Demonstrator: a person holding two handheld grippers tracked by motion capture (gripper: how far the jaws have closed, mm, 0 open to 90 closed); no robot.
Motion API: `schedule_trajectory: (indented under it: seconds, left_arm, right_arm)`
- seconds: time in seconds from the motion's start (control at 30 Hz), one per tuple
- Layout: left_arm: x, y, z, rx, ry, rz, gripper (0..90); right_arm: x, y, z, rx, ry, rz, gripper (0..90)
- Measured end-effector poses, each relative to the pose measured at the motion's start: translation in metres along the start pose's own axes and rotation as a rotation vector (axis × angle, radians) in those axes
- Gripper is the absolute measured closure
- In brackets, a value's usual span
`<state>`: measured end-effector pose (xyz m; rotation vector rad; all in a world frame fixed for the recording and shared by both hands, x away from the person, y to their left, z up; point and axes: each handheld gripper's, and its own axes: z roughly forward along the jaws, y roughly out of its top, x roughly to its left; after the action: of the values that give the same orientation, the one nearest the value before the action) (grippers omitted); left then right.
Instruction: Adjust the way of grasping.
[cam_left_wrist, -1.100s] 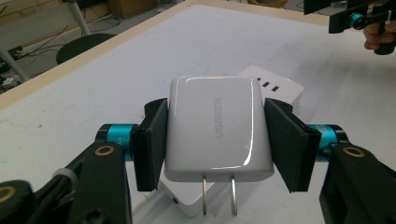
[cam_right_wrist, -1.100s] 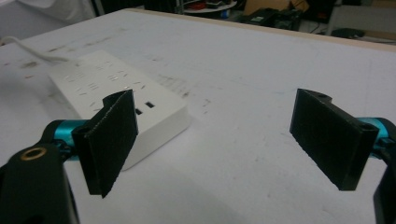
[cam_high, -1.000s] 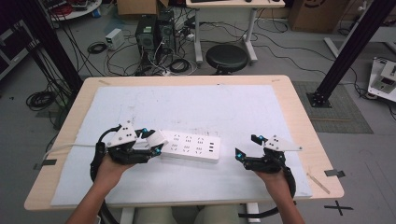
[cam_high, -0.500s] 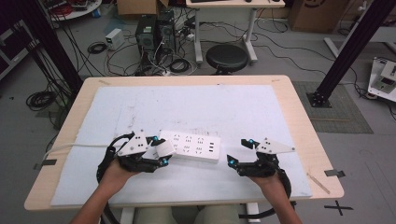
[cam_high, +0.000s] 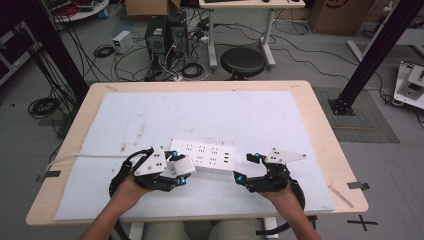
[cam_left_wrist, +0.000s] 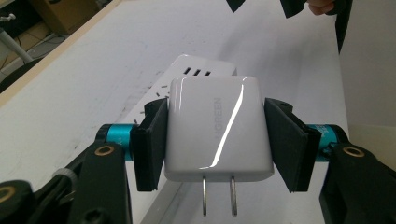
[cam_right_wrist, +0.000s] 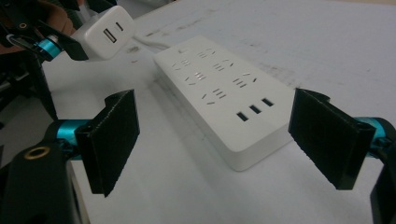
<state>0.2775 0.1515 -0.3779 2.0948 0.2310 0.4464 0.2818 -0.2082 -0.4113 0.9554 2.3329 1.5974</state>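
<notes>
Left gripper (cam_left_wrist: 215, 140) clamped on white charger (cam_left_wrist: 218, 126), prongs pointing back toward the hand (power strip (cam_left_wrist: 196, 79) just beyond its fingertips). Right gripper (cam_right_wrist: 229, 140) jaws wide, nothing between the pads, strip's end just ahead of them.

A white glossy USB charger (cam_left_wrist: 218, 128), prongs toward the camera, is clamped between the left tongs (cam_left_wrist: 219, 140); a white power strip (cam_right_wrist: 224, 93) lies flat just beyond the open right tongs (cam_right_wrist: 229, 140).
</notes>
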Motion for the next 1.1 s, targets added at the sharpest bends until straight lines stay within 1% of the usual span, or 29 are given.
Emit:
schedule_trajectory:
  seconds: [0.07,0.13,0.23,0.3,0.4,0.5,0.53,0.57,0.6,0.77,0.87,0.93,1.1]
  left_arm:
    - [-0.001,0.000,0.001,-0.001,-0.006,0.007,42.5]
    - [-0.002,0.001,0.003,0.007,-0.010,0.022,42.5]
    - [-0.004,0.002,0.005,0.007,-0.013,0.043,42.5]
    - [-0.006,0.003,0.006,0.011,-0.012,0.063,42.5]
    - [-0.008,0.004,0.008,0.011,-0.015,0.078,42.5]
    - [-0.009,0.005,0.009,0.014,-0.022,0.088,42.5]
    - [-0.009,0.005,0.009,0.014,-0.022,0.088,42.5]
    - [-0.010,0.005,0.010,0.016,-0.025,0.096,42.5]
    - [-0.011,0.005,0.011,0.017,-0.027,0.097,42.5]
    - [-0.012,0.006,0.013,0.023,-0.035,0.112,42.5]
    - [-0.014,0.006,0.015,0.020,-0.044,0.115,42.5]
    - [-0.017,0.007,0.019,0.025,-0.059,0.128,42.5]
    - [-0.021,0.009,0.025,0.027,-0.072,0.148,42.5]
  right_arm:
    - [0.001,0.000,0.003,0.016,0.030,0.013,16.8]
    - [0.002,0.001,0.004,0.023,0.043,0.022,16.8]
    - [0.003,0.002,0.005,0.034,0.065,0.042,16.8]
    - [0.003,0.003,0.006,0.036,0.084,0.056,16.8]
    - [0.005,0.005,0.008,0.044,0.115,0.071,16.8]
    - [0.006,0.007,0.011,0.059,0.153,0.108,16.8]
    - [0.006,0.007,0.011,0.059,0.153,0.108,16.8]
    - [0.006,0.007,0.011,0.060,0.164,0.115,16.8]
    - [0.007,0.009,0.014,0.072,0.188,0.148,16.8]
    - [0.008,0.008,0.018,0.086,0.209,0.167,16.8]
    - [0.007,0.007,0.019,0.084,0.223,0.176,16.8]
    - [0.008,0.005,0.020,0.086,0.241,0.206,16.8]
    - [0.009,0.004,0.021,0.099,0.267,0.234,16.8]
